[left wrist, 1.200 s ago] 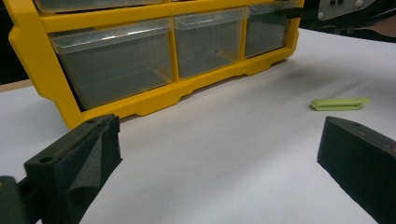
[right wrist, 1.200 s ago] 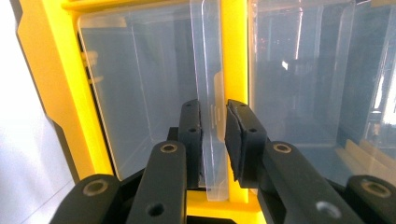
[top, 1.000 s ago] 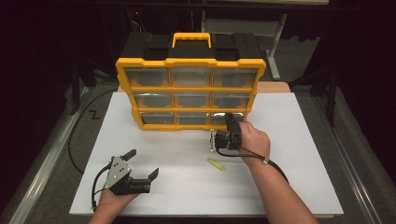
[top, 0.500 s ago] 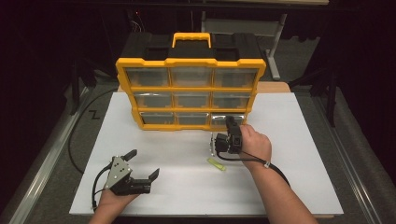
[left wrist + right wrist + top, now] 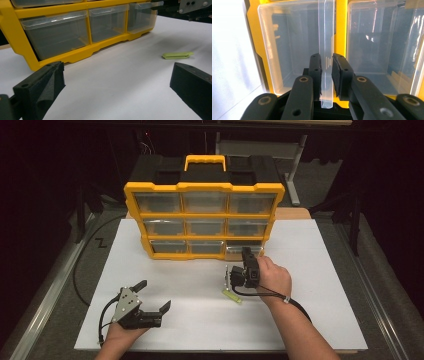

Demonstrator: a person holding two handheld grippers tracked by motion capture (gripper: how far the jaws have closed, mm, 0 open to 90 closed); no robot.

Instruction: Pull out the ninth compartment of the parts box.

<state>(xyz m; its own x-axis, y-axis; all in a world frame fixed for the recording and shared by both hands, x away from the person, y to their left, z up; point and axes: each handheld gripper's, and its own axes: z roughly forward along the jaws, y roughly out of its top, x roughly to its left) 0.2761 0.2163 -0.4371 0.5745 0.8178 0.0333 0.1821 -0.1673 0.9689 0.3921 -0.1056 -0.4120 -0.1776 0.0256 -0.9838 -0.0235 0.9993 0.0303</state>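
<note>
White board (image 5: 310, 320) carries the organizer (image 5: 204, 215). Right gripper (image 5: 326, 65) has its jaws nearly shut around the pull lip of the bottom-right drawer (image 5: 243, 251), just easing apart; lip runs lengthwise between them. Left gripper (image 5: 150, 296) rests well apart, wide open, empty. Green clip (image 5: 177, 55) lies between.

Lab-like recording space, white table (image 5: 320, 285) on dark floor, black surroundings, metal table legs (image 5: 295, 175) at upper right of the frame, yellow parts organizer (image 5: 202, 215), trailing cable (image 5: 82, 270)

Bottom-right drawer (image 5: 243, 251) pulled slightly out by right gripper (image 5: 246, 254).
</note>
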